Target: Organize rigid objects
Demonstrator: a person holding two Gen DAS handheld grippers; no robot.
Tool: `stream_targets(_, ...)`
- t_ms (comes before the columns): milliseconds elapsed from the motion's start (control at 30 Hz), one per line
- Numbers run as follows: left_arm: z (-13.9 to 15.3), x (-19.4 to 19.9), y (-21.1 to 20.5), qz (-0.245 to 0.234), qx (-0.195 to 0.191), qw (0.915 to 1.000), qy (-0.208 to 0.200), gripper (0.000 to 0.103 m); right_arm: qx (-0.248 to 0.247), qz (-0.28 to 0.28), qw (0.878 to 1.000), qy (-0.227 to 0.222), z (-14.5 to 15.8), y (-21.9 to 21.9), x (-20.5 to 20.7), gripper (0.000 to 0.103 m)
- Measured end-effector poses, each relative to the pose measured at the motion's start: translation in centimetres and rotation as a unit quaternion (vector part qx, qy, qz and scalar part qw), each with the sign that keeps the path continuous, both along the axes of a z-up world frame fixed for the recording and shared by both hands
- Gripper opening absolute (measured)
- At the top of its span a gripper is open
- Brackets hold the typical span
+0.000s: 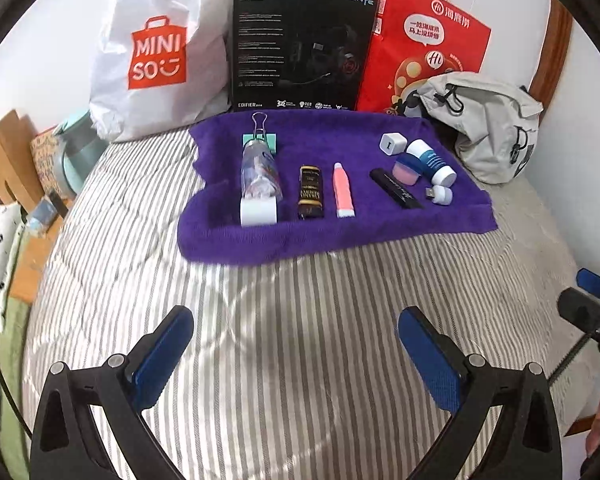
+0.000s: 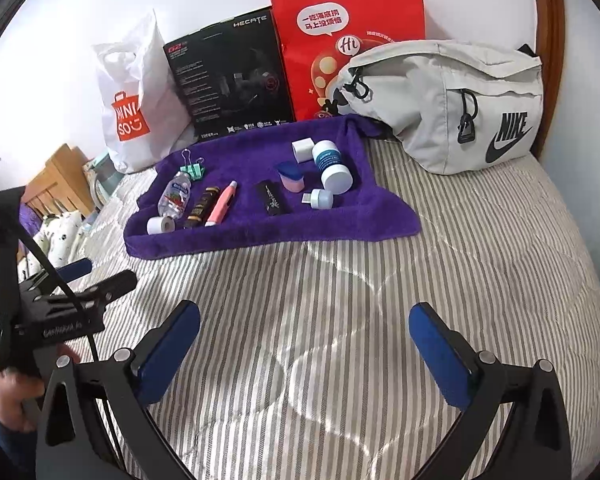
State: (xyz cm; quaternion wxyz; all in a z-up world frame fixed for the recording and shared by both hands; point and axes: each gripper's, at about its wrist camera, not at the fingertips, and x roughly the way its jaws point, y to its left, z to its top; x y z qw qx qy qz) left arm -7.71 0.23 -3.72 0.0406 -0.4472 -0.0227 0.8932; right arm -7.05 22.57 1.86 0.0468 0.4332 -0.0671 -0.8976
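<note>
**Both grippers spread, nothing between the pads, items lined up on the towel**

Left wrist view, left to right: wooden frame [image 1: 8, 152] at the edge, white Miniso bag [image 1: 156, 56], black box [image 1: 300, 48], red bag [image 1: 424, 44], grey pouch [image 1: 492, 124] against the wall. Purple towel [image 1: 332, 240] flat on the striped quilt [image 1: 300, 340], well ahead of the left gripper [image 1: 296, 344]. On the towel, in a row: green clip [image 1: 260, 136] at the back, clear bottle [image 1: 260, 172] just in front of it, white roll [image 1: 259, 212] touching the bottle's near end, dark tube [image 1: 310, 192], pink pen [image 1: 344, 190], black stick [image 1: 396, 188], then a cluster: white cube [image 1: 392, 144], pink jar [image 1: 406, 170], blue-white bottle [image 1: 430, 160] on its side, small plug [image 1: 440, 194]. Left gripper wide apart, empty, above bare quilt. Tip of the right gripper [image 1: 592, 300] only just showing at the right edge; state unreadable here.

Right wrist view, left to right: a hand [image 2: 4, 396] gripping the left gripper's handle, seen from the side; same bags and box behind. Only here: the Nike logo on the pouch [image 2: 452, 100] and the towel's [image 2: 260, 236] far right corner rucked up against it. Same ten items, the left group fanned at an angle. Right gripper [image 2: 304, 344] wide apart, empty, above the quilt [image 2: 380, 320], well short of the towel.
</note>
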Motion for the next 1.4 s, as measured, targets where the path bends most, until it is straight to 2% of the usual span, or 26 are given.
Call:
stream_targets(67, 0.1, 0.8, -0.2, 0.003, -0.001, 1.0000, 0.008, 0.103, 0.007, 0.000, 1.000, -0.002, 0.1, -0.4, 0.5, 0.103)
stream_targets(200, 0.6, 2.1, -0.2, 0.015, -0.037, 0.9988, 0.029, 0.103, 0.011, -0.005, 1.000, 0.002, 0.4, -0.6, 1.5, 0.103)
stream_targets(333, 1.0, 2.9, -0.2, 0.010, -0.033, 0.9988, 0.035, 0.103, 0.015, -0.008, 1.000, 0.007, 0.2, -0.8, 2.2, 0.103)
stream_targets(500, 0.9, 3.6, -0.1, 0.024, -0.053, 0.9977, 0.036, 0.103, 0.016, -0.019, 1.000, -0.001, -0.6, -0.8, 2.5, 0.103)
stream_targets(700, 1.0, 4.5, -0.8, 0.028, -0.037, 0.9983, 0.036, 0.103, 0.015, -0.024, 1.000, 0.008, -0.6, -0.7, 3.0, 0.103)
stream_targets(967, 1.2, 5.5, -1.2, 0.036, -0.047, 0.9974, 0.040, 0.103, 0.026, -0.023, 0.999, 0.008, -1.0, -0.8, 4.0, 0.103)
stream_targets(1400, 1.5, 6.4, -0.8, 0.020, -0.058, 0.9974, 0.038, 0.103, 0.035, -0.022, 0.999, 0.004, -1.4, -1.2, 4.5, 0.103)
